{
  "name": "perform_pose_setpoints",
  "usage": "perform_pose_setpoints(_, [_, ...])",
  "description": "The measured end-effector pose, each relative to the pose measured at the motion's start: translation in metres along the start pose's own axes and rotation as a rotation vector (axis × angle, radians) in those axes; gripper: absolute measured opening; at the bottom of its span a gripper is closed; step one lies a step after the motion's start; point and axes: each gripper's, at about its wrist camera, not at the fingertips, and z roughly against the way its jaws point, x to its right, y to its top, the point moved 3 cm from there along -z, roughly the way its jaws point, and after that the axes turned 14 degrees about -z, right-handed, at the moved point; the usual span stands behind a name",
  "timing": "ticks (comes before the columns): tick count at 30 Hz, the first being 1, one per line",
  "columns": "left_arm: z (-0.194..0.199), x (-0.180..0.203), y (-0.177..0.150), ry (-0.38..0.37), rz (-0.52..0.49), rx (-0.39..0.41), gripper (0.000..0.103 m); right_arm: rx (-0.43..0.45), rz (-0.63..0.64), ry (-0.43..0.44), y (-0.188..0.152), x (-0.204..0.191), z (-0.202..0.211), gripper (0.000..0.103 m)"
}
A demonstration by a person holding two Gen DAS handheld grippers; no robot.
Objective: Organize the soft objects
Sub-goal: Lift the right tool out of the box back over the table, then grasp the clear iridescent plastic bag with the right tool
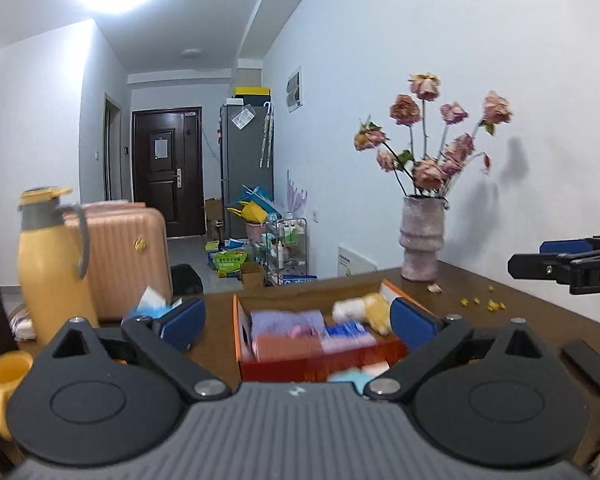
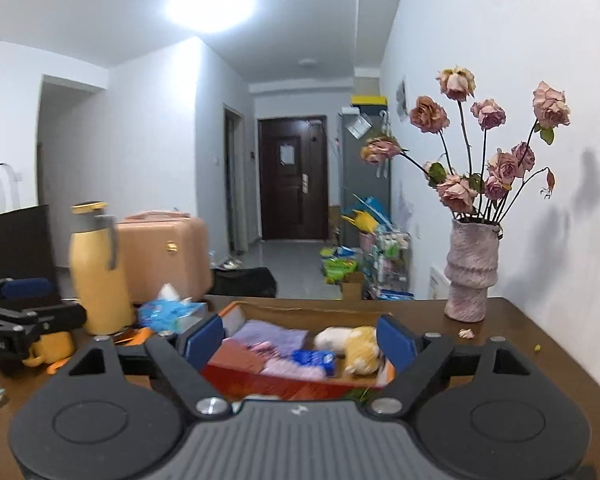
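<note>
Both my tools are empty: the left hand-held gripper has its blue pads spread wide with nothing between them, and the right hand-held gripper is open too. The soft things already sit in the orange box at lower centre of both views: a lilac towel, a plush toy, a blue packet. I judge the packing is nearly finished. Next I would check the counter for stragglers, approaching low and slow, clear of the vase at right.
</note>
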Motion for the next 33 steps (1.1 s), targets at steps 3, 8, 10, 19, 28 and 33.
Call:
perform_pose_setpoints(3, [0.038,0.013,-0.027,0.012,-0.019,0.008,0.103,0.031,0.001,0.039,-0.035,-0.01,0.043,0.089])
perform_pose_setpoints(8, [0.09,0.026,-0.085,-0.026,0.038,-0.047,0.103,0.011,-0.002,0.069,-0.099,-0.014,0.103,0.092])
perform_pose_setpoints(10, [0.098,0.027,-0.1,-0.034,0.058,-0.093,0.103,-0.036,-0.03,0.058,-0.124,-0.011,0.118,0.092])
perform_pose_setpoints(19, [0.092,0.035,-0.106,-0.041,0.055,-0.106,0.103,-0.109,-0.102,0.019,-0.152,0.002,0.116,0.092])
perform_pose_setpoints(28, [0.026,0.053,-0.126,-0.095,0.058,-0.249,0.103,-0.149,-0.171,-0.068,-0.162,0.039,0.076,0.086])
perform_pose_setpoints(33, [-0.015,0.062,-0.12,-0.135,0.063,-0.274,0.103,-0.172,-0.211,-0.095,-0.155,0.062,0.042,0.075])
